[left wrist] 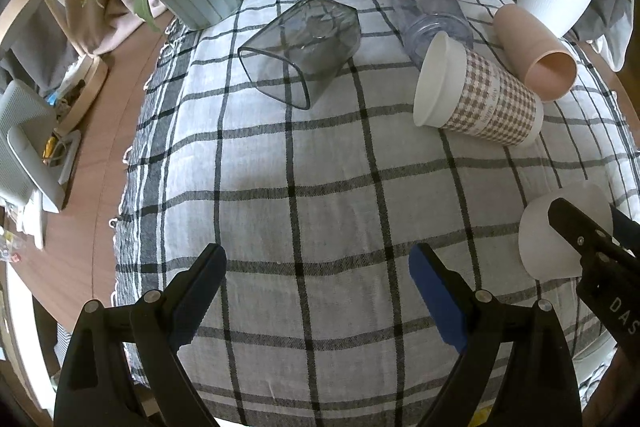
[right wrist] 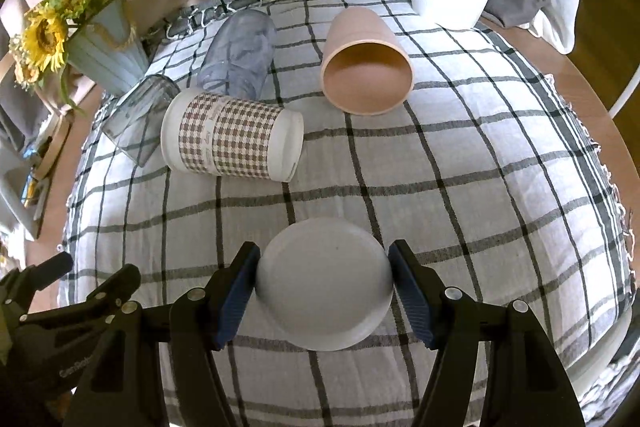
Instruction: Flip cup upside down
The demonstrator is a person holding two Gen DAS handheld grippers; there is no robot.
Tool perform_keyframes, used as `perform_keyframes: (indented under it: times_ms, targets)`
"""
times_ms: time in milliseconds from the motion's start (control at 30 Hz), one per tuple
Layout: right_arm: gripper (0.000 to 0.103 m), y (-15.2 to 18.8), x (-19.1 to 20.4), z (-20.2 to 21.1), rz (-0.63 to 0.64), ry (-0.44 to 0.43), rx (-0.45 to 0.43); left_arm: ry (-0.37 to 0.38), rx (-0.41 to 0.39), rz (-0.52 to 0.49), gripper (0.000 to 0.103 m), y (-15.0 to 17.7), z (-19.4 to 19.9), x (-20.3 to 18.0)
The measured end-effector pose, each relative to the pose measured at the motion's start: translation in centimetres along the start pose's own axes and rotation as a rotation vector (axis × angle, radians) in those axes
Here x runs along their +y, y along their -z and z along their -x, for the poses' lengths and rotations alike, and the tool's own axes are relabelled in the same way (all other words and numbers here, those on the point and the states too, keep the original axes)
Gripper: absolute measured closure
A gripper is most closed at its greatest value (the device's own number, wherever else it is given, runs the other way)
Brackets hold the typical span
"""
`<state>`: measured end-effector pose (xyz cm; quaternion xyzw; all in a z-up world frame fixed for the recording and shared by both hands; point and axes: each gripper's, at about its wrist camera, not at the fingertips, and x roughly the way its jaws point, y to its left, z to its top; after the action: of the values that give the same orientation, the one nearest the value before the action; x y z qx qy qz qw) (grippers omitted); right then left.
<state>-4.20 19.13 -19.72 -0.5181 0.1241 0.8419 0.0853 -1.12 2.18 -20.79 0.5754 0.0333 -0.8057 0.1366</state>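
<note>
Cup [right wrist: 323,285] between right gripper [right wrist: 322,287] jaws

Soft, even daylight fills both views, casting only faint shadows under the cups on the checked cloth [left wrist: 320,187], while fisheye distortion bows its grid lines outward, dark vignetting rounds off every corner, and the edges blur slightly, with no harsh glare.

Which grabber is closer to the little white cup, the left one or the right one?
The right one. The right gripper has the white cup between its two fingers, one on each side. The left gripper is open over bare checked cloth, off to the cup's left.
</note>
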Motion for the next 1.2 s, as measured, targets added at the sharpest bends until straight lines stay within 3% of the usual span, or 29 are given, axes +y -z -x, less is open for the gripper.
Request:
perform_keyframes:
  times_ms: [367,433,633,800,1200]
  targets:
    - [0.036,-0.5,0.1,-0.4,-0.005,0.0,0.035,0.019,0.008,0.031,0.009,0.0,0.0,0.3]
    - [0.029,-0.5,0.0,-0.7,-0.013,-0.003,0.068,0.024,0.007,0.039,0.009,-0.1,0.1,0.4]
    - [0.025,-0.6,-0.2,0.5,-0.017,0.017,0.056,0.033,-0.016,0.034,0.009,-0.1,1.1,0.3]
    - [0.02,-0.5,0.0,5.1,-0.001,0.03,-0.011,0.047,-0.07,0.05,0.008,-0.1,3.7,0.8]
    - [0.015,-0.2,1.3,15.7,0.057,0.028,-0.255,0.063,-0.293,0.068,0.0,0.8,12.7,1.8]
